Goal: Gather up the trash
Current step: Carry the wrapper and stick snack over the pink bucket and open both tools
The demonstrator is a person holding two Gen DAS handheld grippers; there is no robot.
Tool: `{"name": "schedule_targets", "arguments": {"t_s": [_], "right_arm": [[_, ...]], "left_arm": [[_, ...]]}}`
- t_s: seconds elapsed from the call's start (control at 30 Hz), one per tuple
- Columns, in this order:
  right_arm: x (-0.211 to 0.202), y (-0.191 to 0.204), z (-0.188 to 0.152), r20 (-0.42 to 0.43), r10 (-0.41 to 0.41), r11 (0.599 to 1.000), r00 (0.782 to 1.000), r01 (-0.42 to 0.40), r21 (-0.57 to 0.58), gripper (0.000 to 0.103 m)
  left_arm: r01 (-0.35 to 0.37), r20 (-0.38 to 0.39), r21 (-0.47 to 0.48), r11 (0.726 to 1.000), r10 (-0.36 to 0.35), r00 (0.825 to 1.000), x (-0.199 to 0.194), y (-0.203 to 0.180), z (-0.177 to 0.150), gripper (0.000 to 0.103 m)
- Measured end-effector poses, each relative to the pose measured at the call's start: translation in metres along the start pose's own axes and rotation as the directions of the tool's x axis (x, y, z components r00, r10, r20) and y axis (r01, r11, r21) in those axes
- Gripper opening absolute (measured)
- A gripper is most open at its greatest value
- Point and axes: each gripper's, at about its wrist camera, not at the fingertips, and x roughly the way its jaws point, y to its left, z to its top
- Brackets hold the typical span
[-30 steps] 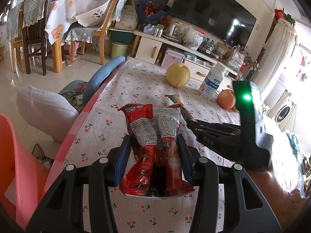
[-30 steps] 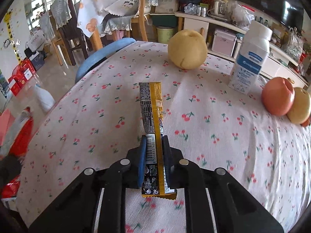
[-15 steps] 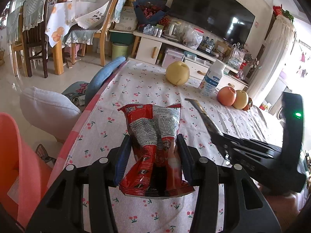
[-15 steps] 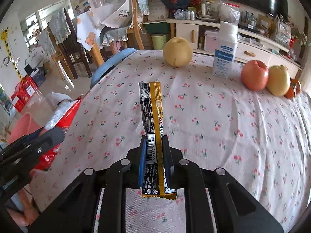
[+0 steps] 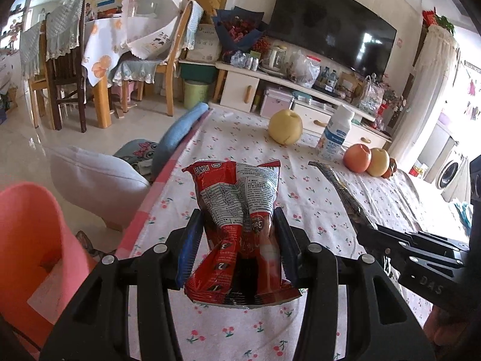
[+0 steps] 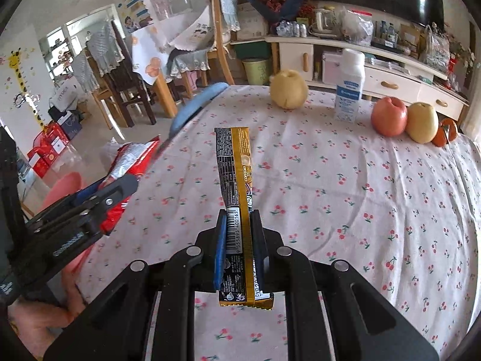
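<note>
A crumpled red foil snack bag is being pinched by the left gripper, a long gold-and-black coffee sachet by the right gripper; a yellow pear and white plastic bottle are sitting around 12 o'clock on the cherry-print tablecloth.

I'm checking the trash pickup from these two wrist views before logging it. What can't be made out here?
- Red snack bag: left wrist view, its lower middle sits behind the left gripper; small print unreadable.
- Gold coffee sachet: right wrist view, pads of the right gripper cover its sides.
- Pink bin: cut off by the left edge, contents unseen.
- Orange fruit: mostly behind the pear.
</note>
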Motion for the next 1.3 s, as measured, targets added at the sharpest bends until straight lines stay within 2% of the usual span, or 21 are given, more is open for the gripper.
{"name": "schedule_targets", "arguments": {"t_s": [0.37,0.83,1.07,1.3], "right_arm": [[-0.01,0.053,0.003,0.016,0.062,0.996,0.998,-0.06,-0.067,0.017],[0.001,0.129,0.012,-0.004,0.136,0.975,0.991,-0.134,-0.175,0.017],[0.011,0.174,0.017,-0.022,0.191,0.956,0.981,-0.192,-0.224,0.017],[0.023,0.218,0.015,-0.052,0.237,0.93,0.97,-0.242,-0.278,0.017]], "left_arm": [[-0.046,0.086,-0.046,0.998,0.05,0.995,-0.039,0.029,0.006,0.049],[-0.138,0.152,-0.179,0.974,0.166,0.974,-0.072,0.079,0.013,0.049],[-0.177,0.158,-0.27,0.946,0.225,0.961,-0.086,0.111,0.012,0.049],[-0.216,0.17,-0.392,0.894,0.301,0.938,-0.106,0.151,0.008,0.049]]}}
